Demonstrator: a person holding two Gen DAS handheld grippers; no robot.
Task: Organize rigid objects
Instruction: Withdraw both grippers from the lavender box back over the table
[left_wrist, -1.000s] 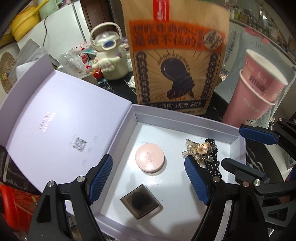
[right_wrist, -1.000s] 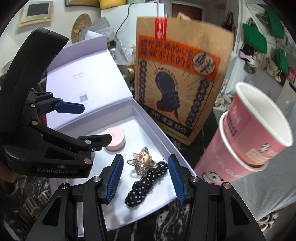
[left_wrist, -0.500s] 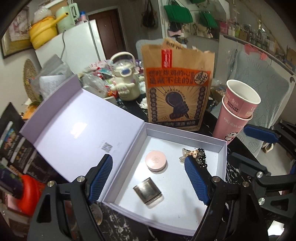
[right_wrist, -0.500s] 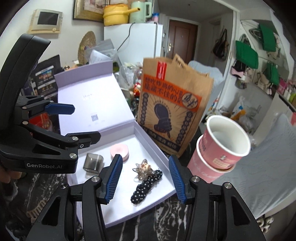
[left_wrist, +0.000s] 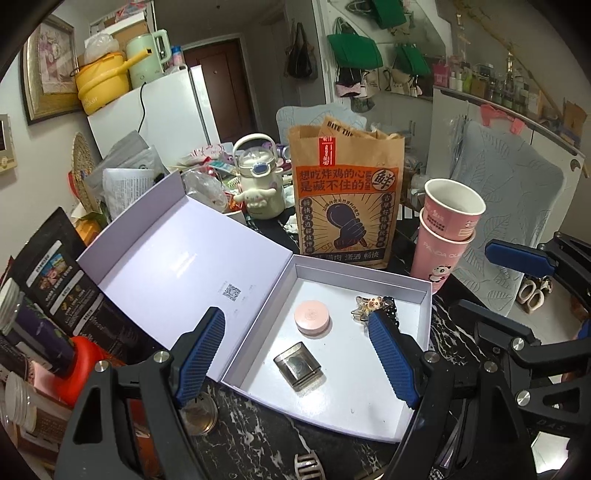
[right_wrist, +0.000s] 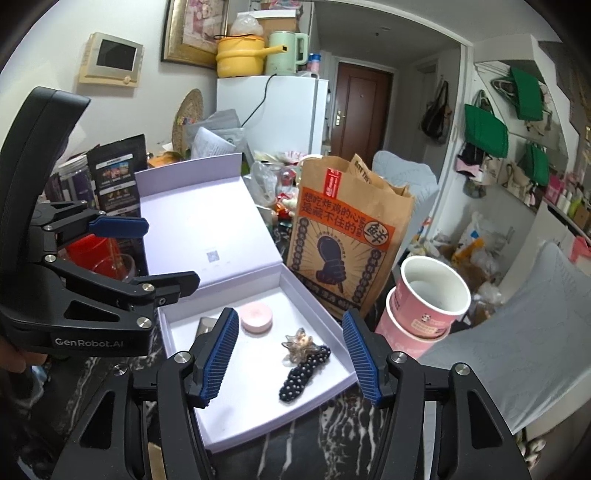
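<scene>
An open lilac box (left_wrist: 354, 275) (right_wrist: 325, 321) lies on the dark marble table, its lid folded back to the left. Inside lie a round pink compact (left_wrist: 311, 316) (right_wrist: 256, 315), a small square metal case (left_wrist: 297, 364) (right_wrist: 206, 325), a star-shaped hair clip (left_wrist: 369, 306) (right_wrist: 300, 345) and a black dotted hair clip (right_wrist: 304, 371). My left gripper (left_wrist: 295, 354) hangs open above the box's near side, holding nothing. My right gripper (right_wrist: 290, 360) hovers over the box's near right corner; its jaws are opening with nothing gripped between them.
A brown printed paper bag (left_wrist: 345, 199) (right_wrist: 347, 240) stands behind the box. Two stacked pink paper cups (left_wrist: 445, 229) (right_wrist: 424, 306) stand to its right. A cream kettle-shaped bottle (left_wrist: 258, 181), a red bottle (left_wrist: 79, 363) and black packets (left_wrist: 48, 280) crowd the left and back.
Both grippers have risen and drawn back from the box, so the whole box and room now show. The right gripper's jaws have spread wider. The items in the box stayed put.
</scene>
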